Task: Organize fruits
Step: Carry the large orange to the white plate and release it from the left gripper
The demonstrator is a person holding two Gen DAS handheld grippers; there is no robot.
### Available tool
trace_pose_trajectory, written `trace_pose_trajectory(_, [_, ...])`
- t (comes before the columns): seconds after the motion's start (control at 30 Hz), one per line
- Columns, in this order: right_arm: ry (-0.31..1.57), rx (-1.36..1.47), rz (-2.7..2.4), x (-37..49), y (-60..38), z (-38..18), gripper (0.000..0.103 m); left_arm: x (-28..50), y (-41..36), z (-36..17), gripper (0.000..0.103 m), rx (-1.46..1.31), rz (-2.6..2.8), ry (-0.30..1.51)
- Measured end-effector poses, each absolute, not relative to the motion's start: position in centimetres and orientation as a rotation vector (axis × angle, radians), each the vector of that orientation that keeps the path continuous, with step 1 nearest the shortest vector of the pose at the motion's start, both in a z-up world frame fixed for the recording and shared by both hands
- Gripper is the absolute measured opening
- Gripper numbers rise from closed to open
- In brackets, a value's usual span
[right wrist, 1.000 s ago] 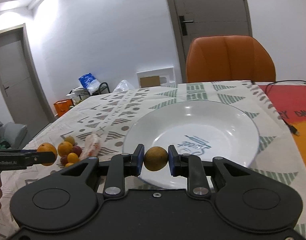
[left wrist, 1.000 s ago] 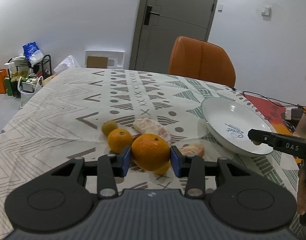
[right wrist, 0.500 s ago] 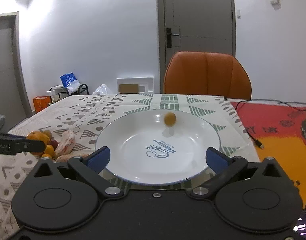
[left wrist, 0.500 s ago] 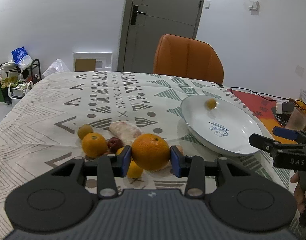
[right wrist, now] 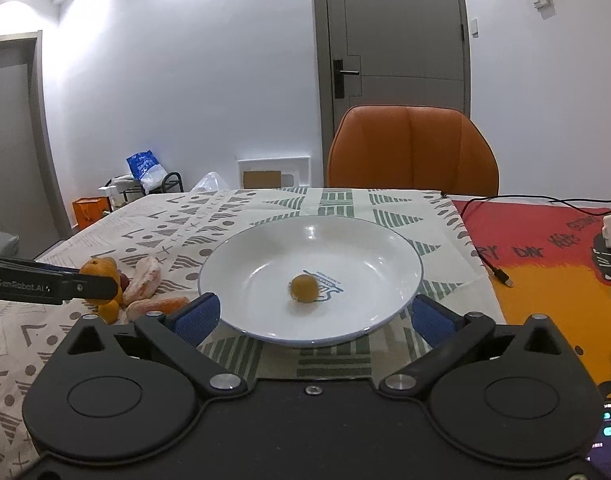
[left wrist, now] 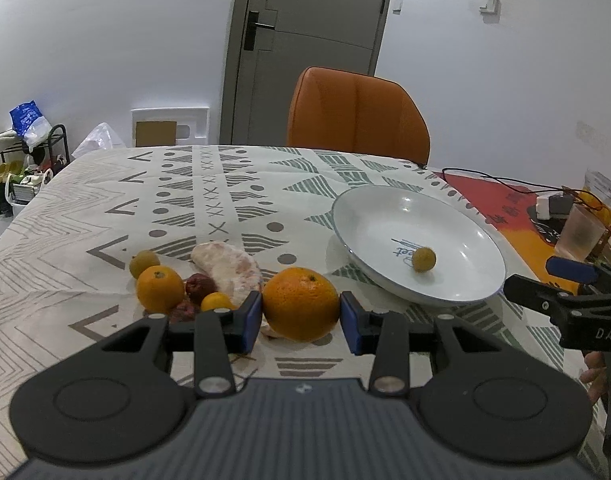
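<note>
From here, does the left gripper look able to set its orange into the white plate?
Probably yes. The left gripper is shut on the orange, the plate lies close to its right with only a small brown fruit inside, and the right gripper, jaws open, sits at the near rim.

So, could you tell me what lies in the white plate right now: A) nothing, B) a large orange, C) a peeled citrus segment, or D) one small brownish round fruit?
D: one small brownish fruit rests alone in the white plate; the large orange is in the left gripper.
</note>
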State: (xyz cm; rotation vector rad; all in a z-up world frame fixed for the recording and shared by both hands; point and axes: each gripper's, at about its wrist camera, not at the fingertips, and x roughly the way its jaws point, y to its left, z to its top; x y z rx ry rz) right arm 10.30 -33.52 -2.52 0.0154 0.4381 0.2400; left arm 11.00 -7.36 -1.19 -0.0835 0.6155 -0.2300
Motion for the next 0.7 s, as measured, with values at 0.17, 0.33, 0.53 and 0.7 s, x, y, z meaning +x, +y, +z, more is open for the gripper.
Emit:
trace_pose_trajectory(0.17, [0.443,0.035,0.236,10.0,-34.4,-2.8,0.103,10.8,-7.7,-1.1,0.041,-0.079,-0.233,0.613])
trace_pose_trajectory(0.33, [0.444,0.051,0.220,9.7,-35.5,-3.0,0.103,10.9,-8.4,-0.9,0.041,-0.070,-0.240,0.610])
trace_pose_trajectory(0.53, [0.449,0.073,0.200,9.3,-36.7,-3.3,0.103,10.9,-9.5,-0.9,0.041,-0.054,-0.254,0.612])
trace_pose_trajectory(0.7, [0.444,0.088,0.193,9.1,-37.4,-3.4,0.103,10.9,-10.3,-0.9,0.041,-0.043,-0.262,0.612])
